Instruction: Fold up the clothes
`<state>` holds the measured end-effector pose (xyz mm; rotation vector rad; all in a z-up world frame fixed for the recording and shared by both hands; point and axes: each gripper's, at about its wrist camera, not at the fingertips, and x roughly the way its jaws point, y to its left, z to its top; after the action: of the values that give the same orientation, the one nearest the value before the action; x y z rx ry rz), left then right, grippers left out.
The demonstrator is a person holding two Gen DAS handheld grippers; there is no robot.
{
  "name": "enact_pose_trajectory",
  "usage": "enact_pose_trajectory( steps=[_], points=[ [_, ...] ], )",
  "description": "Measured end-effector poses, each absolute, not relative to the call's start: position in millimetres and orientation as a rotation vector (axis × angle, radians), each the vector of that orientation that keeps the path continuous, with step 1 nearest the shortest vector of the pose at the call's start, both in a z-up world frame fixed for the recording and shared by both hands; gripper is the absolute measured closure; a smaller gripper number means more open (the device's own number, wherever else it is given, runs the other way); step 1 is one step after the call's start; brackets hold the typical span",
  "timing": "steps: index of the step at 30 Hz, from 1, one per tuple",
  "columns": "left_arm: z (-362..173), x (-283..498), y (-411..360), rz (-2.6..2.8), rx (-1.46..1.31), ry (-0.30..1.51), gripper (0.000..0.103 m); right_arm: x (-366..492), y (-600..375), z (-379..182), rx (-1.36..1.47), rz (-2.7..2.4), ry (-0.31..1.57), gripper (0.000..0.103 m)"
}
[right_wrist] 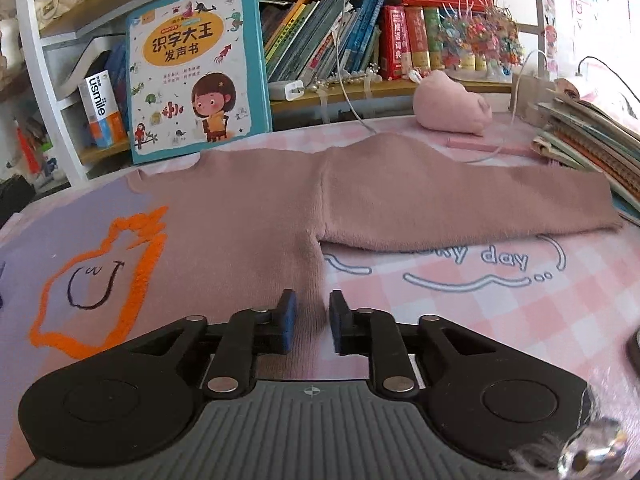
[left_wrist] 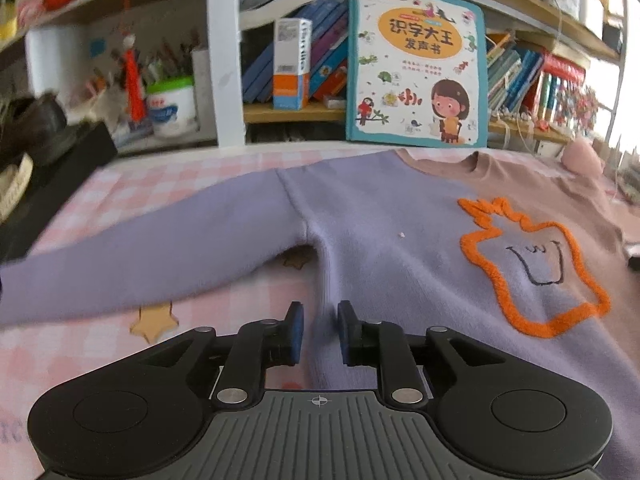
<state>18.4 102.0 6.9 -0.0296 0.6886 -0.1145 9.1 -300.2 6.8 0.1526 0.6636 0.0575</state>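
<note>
a two-tone sweater point(left_wrist: 392, 224) lies flat, front up, on the pink checked tablecloth point(left_wrist: 160, 184), just in front of the upright children's book point(left_wrist: 416, 64) that leans against the bookshelf point(right_wrist: 360, 92). its purple half and purple sleeve point(left_wrist: 140, 256) stretch away to the left of the book, its dusty-pink half and pink sleeve point(right_wrist: 460, 204) to the right, with an orange outlined figure point(left_wrist: 532, 264) stitched on the chest below the book. the left gripper point(left_wrist: 320, 334) sits at the purple side edge of the sweater, below the armpit, its blue-padded fingers point(left_wrist: 297, 332) a narrow gap apart with the side seam running between them; whether the pads press the cloth cannot be told. the right gripper point(right_wrist: 312, 322) sits the same way at the pink side edge, fingers point(right_wrist: 289, 320) narrowly parted around the fabric edge, grip likewise unclear. right of the book a pink plush toy point(right_wrist: 452, 108) rests near the pink sleeve, and a stack of books point(right_wrist: 592, 148) lies at that sleeve's cuff.
</note>
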Motion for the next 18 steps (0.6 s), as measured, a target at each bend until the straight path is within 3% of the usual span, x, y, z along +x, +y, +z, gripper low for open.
enact_pose_trajectory(
  steps=[4,8,18],
  points=[
    [4,18,106,-0.132,-0.091,0.689,0.084,2,-293,7,0.115,0.047,0.666,0.084],
    [3,23,112,-0.154,-0.128,0.692,0.096,2,-291,6,0.114,0.054,0.659,0.089],
    [5,23,112,-0.107,-0.101,0.692,0.097,6,-288,5,0.089,0.052,0.639,0.093]
  ],
)
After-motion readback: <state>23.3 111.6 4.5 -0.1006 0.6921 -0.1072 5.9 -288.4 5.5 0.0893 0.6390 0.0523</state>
